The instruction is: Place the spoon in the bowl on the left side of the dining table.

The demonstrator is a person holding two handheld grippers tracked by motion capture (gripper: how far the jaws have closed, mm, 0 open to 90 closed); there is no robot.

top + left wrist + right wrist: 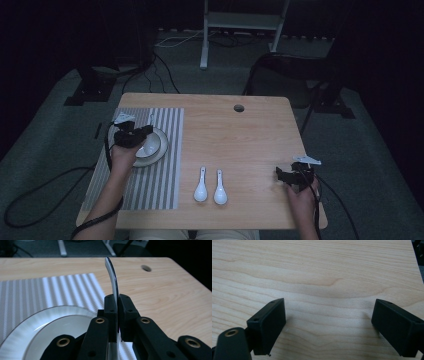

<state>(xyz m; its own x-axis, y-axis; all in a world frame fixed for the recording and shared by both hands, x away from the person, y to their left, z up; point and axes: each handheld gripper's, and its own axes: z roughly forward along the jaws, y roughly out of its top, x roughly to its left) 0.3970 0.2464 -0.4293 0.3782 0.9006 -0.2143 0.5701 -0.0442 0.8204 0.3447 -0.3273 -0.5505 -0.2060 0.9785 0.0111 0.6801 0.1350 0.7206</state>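
Note:
A white bowl (150, 145) sits on a white plate (162, 148) on a grey striped placemat (160, 180) at the table's left. My left gripper (141, 134) is shut on the bowl's rim. In the left gripper view the bowl wall (112, 275) rises edge-on from between the closed jaws of that gripper (117, 315), above the plate (50, 317). Two white spoons (201, 186) (220, 189) lie side by side near the front middle. My right gripper (283, 175) rests open over bare wood at the front right, and the right gripper view has nothing between its jaws (328, 322).
The wooden table (240, 135) has a round cable hole (239, 108) near its far edge. A dark chair (290, 70) stands beyond the far right corner and a white frame (240, 22) behind it. Cables trail off both grippers onto the floor.

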